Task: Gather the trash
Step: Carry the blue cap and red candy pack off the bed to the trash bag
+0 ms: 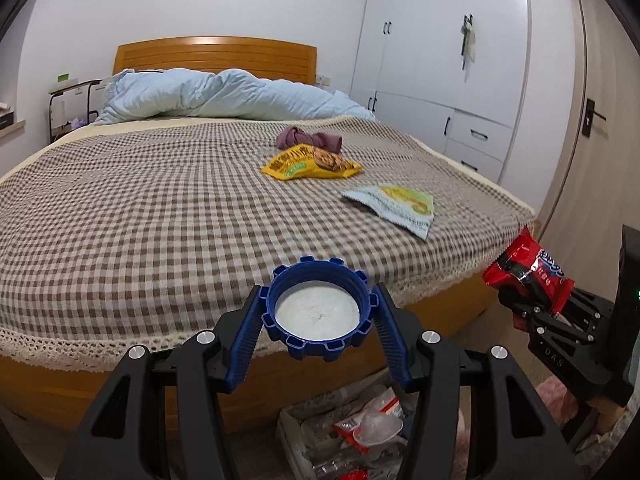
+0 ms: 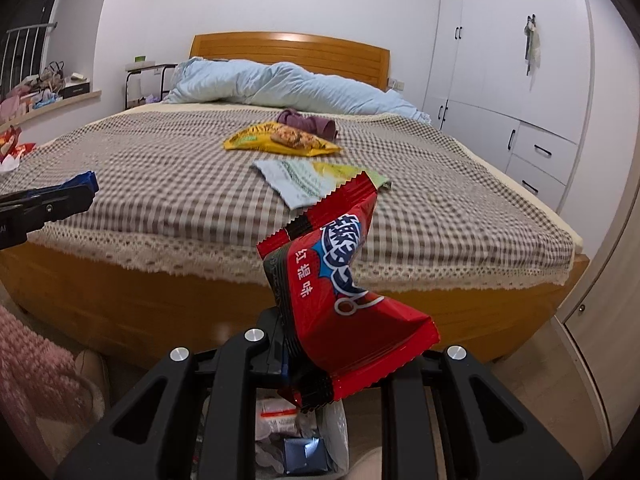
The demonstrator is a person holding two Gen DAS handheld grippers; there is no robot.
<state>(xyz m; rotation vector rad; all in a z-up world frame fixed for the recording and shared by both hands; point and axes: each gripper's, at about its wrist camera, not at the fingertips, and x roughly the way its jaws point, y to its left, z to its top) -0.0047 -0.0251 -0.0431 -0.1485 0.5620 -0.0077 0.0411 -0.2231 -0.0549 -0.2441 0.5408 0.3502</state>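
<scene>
My left gripper is shut on a blue ribbed bottle cap, its white inside facing me, above the foot of the bed. My right gripper is shut on a crumpled red snack wrapper, which hides its fingertips. In the left wrist view that wrapper and the right gripper sit at the right edge. Below both grippers stands a lined trash bin holding several wrappers. A yellow snack bag and a pale blue-green wrapper lie on the checked bedspread.
A purple cloth lies behind the yellow bag, and a light blue quilt is bunched at the wooden headboard. White wardrobes line the right wall. A pink fluffy rug lies on the floor at the left. More red wrappers lie on the bed's left edge.
</scene>
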